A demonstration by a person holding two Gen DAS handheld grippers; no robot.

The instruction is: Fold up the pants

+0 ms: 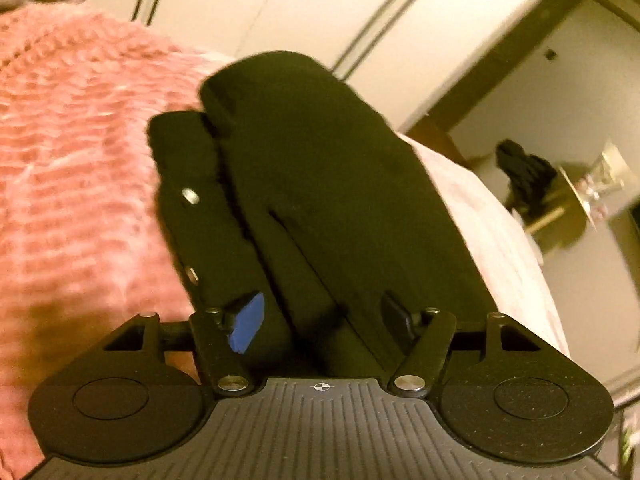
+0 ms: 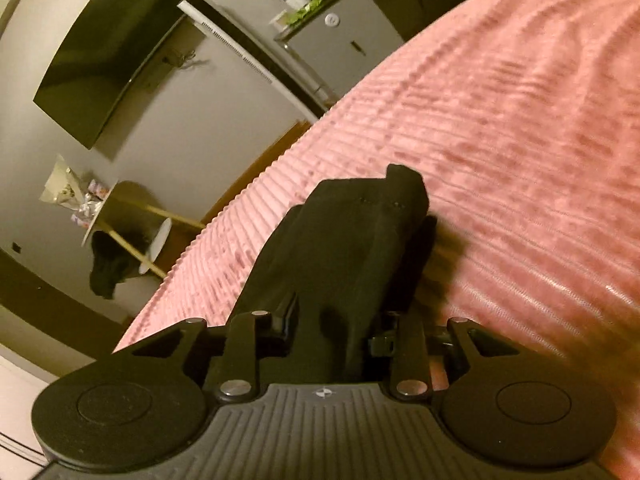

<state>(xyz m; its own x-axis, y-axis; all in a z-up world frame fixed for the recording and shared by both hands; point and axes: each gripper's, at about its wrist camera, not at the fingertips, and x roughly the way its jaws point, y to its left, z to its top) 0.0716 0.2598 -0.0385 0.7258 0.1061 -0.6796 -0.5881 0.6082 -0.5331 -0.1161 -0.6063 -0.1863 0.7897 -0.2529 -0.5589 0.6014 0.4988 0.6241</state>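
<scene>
left wrist view: black pants drape over the left gripper, whose jaws stand spread, above the pink blanket. right gripper is cloaked in pants; jaw state unclear.

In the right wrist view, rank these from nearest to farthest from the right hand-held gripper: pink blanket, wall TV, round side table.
1. Pink blanket, directly beneath the right hand-held gripper.
2. Round side table, lower left, past the bed's edge.
3. Wall TV, upper left.

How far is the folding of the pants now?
Done: no finished fold is visible. In hand: black pants lie between the fingers of the left gripper and the right gripper, above the pink blanket. Left: laying them flat and finishing the folds, I think.
</scene>
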